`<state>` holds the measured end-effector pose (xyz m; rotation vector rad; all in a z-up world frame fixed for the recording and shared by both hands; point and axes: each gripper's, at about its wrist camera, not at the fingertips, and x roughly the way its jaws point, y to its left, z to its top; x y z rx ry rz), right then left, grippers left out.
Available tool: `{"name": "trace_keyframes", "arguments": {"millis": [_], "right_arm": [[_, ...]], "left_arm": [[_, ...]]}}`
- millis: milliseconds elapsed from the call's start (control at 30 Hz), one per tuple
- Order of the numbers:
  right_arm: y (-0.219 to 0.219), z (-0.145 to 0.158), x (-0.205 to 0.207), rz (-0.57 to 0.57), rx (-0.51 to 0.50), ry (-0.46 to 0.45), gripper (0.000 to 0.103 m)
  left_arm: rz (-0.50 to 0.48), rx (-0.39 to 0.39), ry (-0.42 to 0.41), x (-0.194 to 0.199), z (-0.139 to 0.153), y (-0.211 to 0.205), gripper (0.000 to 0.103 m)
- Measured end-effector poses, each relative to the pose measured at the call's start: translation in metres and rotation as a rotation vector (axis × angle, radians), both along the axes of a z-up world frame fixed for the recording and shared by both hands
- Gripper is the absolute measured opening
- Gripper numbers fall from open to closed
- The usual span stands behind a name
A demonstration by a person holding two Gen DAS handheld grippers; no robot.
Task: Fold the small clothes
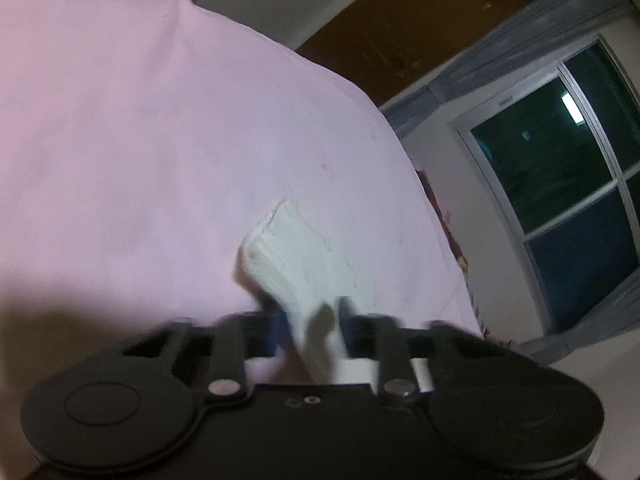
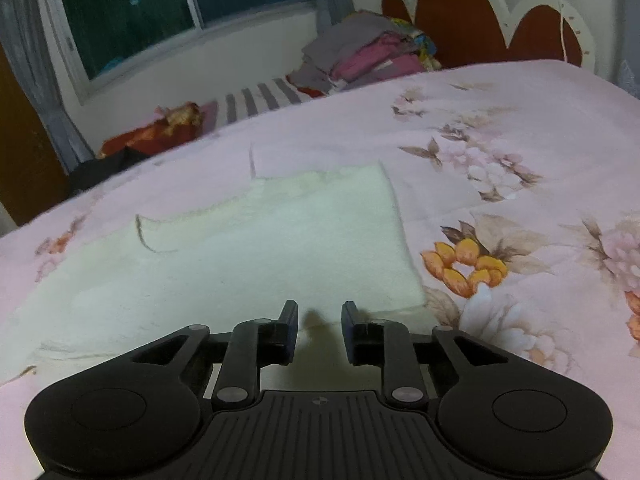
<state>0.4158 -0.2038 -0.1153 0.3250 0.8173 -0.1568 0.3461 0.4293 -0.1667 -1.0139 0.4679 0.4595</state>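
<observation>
Across the lower half of the right wrist view, the right gripper sits low over the bed, its fingers apart with nothing between them, tips just at the near edge of the cream cloth. Cloth lies flat on the pink floral bedspread, spread from lower left of frame to centre, right edge straight, far edge uneven with one fold or flap showing at left centre. Small shadow on the cloth between the fingertips. Upper centre of frame: pile of folded clothes against the red and white headboard. Upper left: window, dark glass, grey curtain beside it. Left middle: red and orange bundle at the far bed edge, well apart from the cloth.

Left wrist view is tilted and motion-blurred. Left gripper at bottom centre, fingers clamped on a bunched corner of the cream cloth, which rises from the fingers toward frame centre. Behind it the pink bedspread fills the left and middle of frame. Window at right, brown door or panel at top centre.
</observation>
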Motion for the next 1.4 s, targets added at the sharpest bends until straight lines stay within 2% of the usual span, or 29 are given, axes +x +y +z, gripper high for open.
{"name": "trace_keyframes", "arguments": {"millis": [133,267,467,633,800,1033,1067,1100,1133,1167,1200,1233,1300,1367,1400], "right_arm": [[-0.006,0.000,-0.004,-0.003,0.030,0.021,0.023],[-0.011,0.002,-0.010,-0.014,0.026,0.014,0.023],[-0.024,0.004,-0.007,-0.044,0.031,0.009,0.023],[-0.038,0.009,-0.009,-0.049,0.057,-0.010,0.023],[-0.056,0.015,-0.014,-0.084,0.112,-0.029,0.023],[-0.079,0.018,-0.019,-0.081,0.170,-0.036,0.024],[-0.082,0.018,-0.020,-0.084,0.174,-0.039,0.024],[-0.084,0.019,-0.021,-0.089,0.169,-0.044,0.024],[-0.085,0.020,-0.021,-0.101,0.156,-0.049,0.045],[-0.086,0.022,-0.022,-0.116,0.139,-0.058,0.065],[-0.085,0.024,-0.024,-0.129,0.119,-0.080,0.087],[-0.083,0.027,-0.025,-0.125,0.104,-0.112,0.087],[-0.082,0.029,-0.022,-0.077,0.142,-0.125,0.086],[-0.078,0.029,-0.015,-0.025,0.195,-0.132,0.078],[-0.074,0.028,-0.010,-0.001,0.213,-0.127,0.072]], "left_arm": [[-0.033,0.040,-0.049,0.017,0.005,-0.011,0.002],[-0.191,0.096,-0.096,0.056,0.027,-0.062,0.002],[-0.517,0.195,-0.110,0.130,0.055,-0.181,0.002],[-0.748,0.315,-0.091,0.167,0.062,-0.285,0.002],[-0.917,0.367,-0.050,0.174,0.053,-0.373,0.002],[-1.058,0.402,0.015,0.181,0.016,-0.446,0.004],[-1.061,0.398,0.026,0.175,0.012,-0.453,0.008],[-1.073,0.383,0.035,0.172,0.008,-0.459,0.024],[-1.095,0.369,0.035,0.170,0.002,-0.466,0.041],[-1.110,0.369,0.013,0.166,0.000,-0.469,0.049],[-1.112,0.372,-0.002,0.167,0.005,-0.470,0.063],[-1.099,0.375,-0.011,0.165,0.012,-0.469,0.071],[-1.038,0.408,-0.035,0.148,0.025,-0.454,0.072],[-0.985,0.432,-0.052,0.129,0.039,-0.428,0.071],[-0.938,0.466,-0.041,0.118,0.043,-0.411,0.068]]}}
